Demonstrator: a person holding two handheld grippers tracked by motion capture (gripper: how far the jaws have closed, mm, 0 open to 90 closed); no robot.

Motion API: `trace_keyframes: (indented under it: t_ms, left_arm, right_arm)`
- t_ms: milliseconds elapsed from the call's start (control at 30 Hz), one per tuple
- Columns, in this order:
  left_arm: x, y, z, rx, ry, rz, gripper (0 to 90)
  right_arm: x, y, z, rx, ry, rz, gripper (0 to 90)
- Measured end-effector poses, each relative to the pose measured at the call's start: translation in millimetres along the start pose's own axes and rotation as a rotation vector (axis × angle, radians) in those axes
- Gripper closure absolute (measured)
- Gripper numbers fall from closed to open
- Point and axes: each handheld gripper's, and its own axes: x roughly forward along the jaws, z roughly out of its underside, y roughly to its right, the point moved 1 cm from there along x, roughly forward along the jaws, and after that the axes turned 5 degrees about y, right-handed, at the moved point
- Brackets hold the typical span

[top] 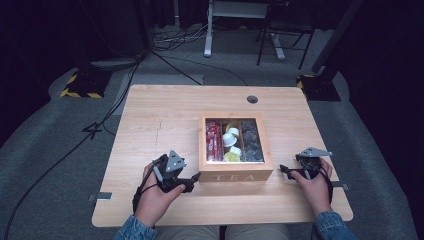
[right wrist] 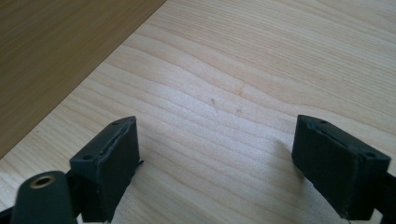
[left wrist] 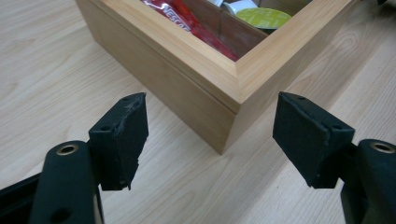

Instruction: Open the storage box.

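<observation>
Just ahead of your left gripper (left wrist: 210, 135), the pale square wooden tea box (left wrist: 219, 79) looks smooth and matt. Glossy red plastic sachets (left wrist: 187, 21) lie inside. Under your right gripper (right wrist: 215, 154), the light wooden table (right wrist: 261, 70) shows fine matt grain.

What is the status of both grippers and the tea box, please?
Left gripper open at the tea box corner. Right gripper open, beside it. Lid shut. Nothing in the way.

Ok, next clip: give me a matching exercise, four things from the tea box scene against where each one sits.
Things:
1. red packets
2. dark packets
3. left gripper
4. right gripper

Places:
A. right compartment of the tea box
B. at the box's front left corner, jaws open
C. left compartment of the box
D. over the table, right of the box, jaws open

Pairs: 1-C, 2-A, 3-B, 4-D
</observation>
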Motion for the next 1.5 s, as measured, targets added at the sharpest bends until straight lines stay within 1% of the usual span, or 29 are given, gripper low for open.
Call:
trace_keyframes:
  t_ms: [100, 167, 200, 267, 300, 367, 400, 433, 500, 533, 567, 633, 667, 700, 733, 767, 867, 933, 1000, 1067, 1133, 1167, 1200, 1233, 1267, 1300, 1367, 1400, 1500]
  left_arm:
    - [9.5, 3.9, 2.1, -0.004, 0.013, 0.028, 25.1]
    - [14.2, 5.9, 1.8, -0.008, 0.010, 0.031, 24.9]
    - [17.4, 7.4, 1.9, -0.017, 0.013, 0.033, 24.9]
    - [21.9, 8.4, 2.6, -0.009, 0.009, 0.035, 25.1]
    - [25.2, 9.5, 4.4, -0.013, 0.002, 0.040, 25.8]
    - [28.3, 10.5, 7.2, -0.016, -0.008, 0.042, 30.1]
    - [29.7, 11.0, 8.9, -0.019, -0.014, 0.036, 32.6]
    - [30.5, 10.9, 10.2, -0.014, -0.011, 0.025, 36.9]
    - [29.9, 11.5, 10.9, -0.012, -0.009, 0.019, 45.1]
    - [29.5, 11.6, 10.9, -0.011, -0.011, 0.018, 46.9]
    - [28.8, 11.3, 10.8, -0.010, -0.006, 0.018, 48.8]
    - [27.4, 10.7, 10.4, -0.008, -0.009, 0.029, 56.5]
    - [27.0, 10.6, 10.5, -0.002, -0.016, 0.030, 58.6]
    - [26.7, 10.9, 10.6, 0.008, -0.017, 0.023, 60.0]
    - [25.9, 11.5, 10.5, 0.025, -0.030, 0.015, 62.9]
    - [25.4, 11.6, 10.2, 0.030, -0.033, 0.014, 65.1]
    - [24.1, 11.3, 9.4, 0.040, -0.041, 0.013, 67.6]
    - [23.9, 11.7, 9.4, 0.041, -0.033, 0.015, 68.3]
    - [22.7, 11.9, 8.3, 0.037, -0.028, 0.016, 71.1]
    - [22.4, 11.8, 7.7, 0.030, -0.028, 0.017, 71.7]
    - [21.9, 11.2, 7.0, 0.031, -0.028, 0.017, 71.6]
    - [21.6, 11.0, 6.6, 0.030, -0.025, 0.020, 71.6]
    - [20.8, 10.6, 5.8, 0.032, -0.024, 0.020, 71.5]
    - [20.3, 10.3, 5.0, 0.032, -0.023, 0.023, 71.5]
    - [20.2, 10.5, 4.0, 0.028, -0.020, 0.023, 71.3]
    - [19.7, 10.1, 2.7, 0.039, -0.025, 0.018, 71.0]
    - [20.4, 10.6, 1.6, 0.041, -0.022, 0.021, 69.5]
    - [20.5, 10.8, 1.4, 0.041, -0.026, 0.020, 69.1]
    - [20.2, 10.4, 0.4, 0.044, -0.028, 0.020, 68.9]
  right_arm:
    - [-0.1, -0.3, 0.1, -0.002, 0.002, 0.000, 15.0]
    - [-0.1, -0.3, 0.1, -0.001, 0.001, 0.000, 15.0]
    - [-0.1, -0.3, 0.1, -0.002, 0.001, 0.000, 15.0]
    - [-0.1, -0.3, 0.1, -0.001, 0.001, 0.000, 15.0]
    - [-0.1, -0.2, 0.1, -0.002, 0.002, 0.000, 15.0]
    - [0.0, -0.2, 0.1, -0.001, 0.002, 0.000, 15.0]
    - [-0.1, -0.3, 0.1, -0.001, 0.001, 0.000, 15.0]
    - [-0.1, -0.2, 0.1, -0.001, 0.001, -0.001, 15.0]
    - [-0.1, -0.2, 0.1, -0.001, 0.002, -0.001, 15.0]
    - [0.0, -0.2, 0.1, -0.001, 0.002, 0.000, 15.0]
    - [-0.1, -0.2, 0.1, -0.001, 0.002, -0.001, 15.0]
    - [-0.1, -0.2, 0.1, -0.001, 0.002, -0.001, 15.0]
    - [-0.1, -0.2, 0.1, -0.002, 0.002, 0.000, 15.0]
    - [-0.1, -0.2, 0.1, -0.001, 0.001, -0.001, 15.0]
    - [-0.1, -0.2, 0.1, -0.001, 0.001, -0.001, 15.0]
    - [-0.1, -0.2, 0.1, -0.001, 0.001, -0.001, 15.0]
    - [-0.1, -0.2, 0.1, -0.001, 0.001, -0.001, 15.0]
    - [-0.1, -0.2, 0.1, -0.001, 0.001, 0.000, 15.0]
    - [-0.1, -0.2, 0.1, -0.001, 0.001, -0.001, 15.0]
    - [-0.1, -0.2, 0.0, -0.001, 0.000, -0.002, 14.9]
    - [-0.6, 0.0, 0.1, -0.008, 0.001, -0.018, 16.6]
    - [-1.9, -0.7, 0.3, -0.012, 0.008, -0.041, 20.9]
    - [-4.5, -1.0, -0.8, -0.003, 0.002, -0.074, 24.0]
    - [-7.9, -2.1, -2.9, -0.006, 0.009, -0.100, 24.2]
    - [-11.0, -3.7, -5.3, -0.006, 0.023, -0.114, 23.6]
    - [-16.1, -5.9, -9.1, -0.010, 0.042, -0.123, 24.2]
    - [-26.7, -11.7, -16.8, -0.026, 0.067, -0.144, 25.3]
    - [-31.9, -15.1, -20.4, -0.037, 0.071, -0.154, 25.0]
    - [-45.5, -23.7, -29.4, -0.054, 0.086, -0.207, 25.0]
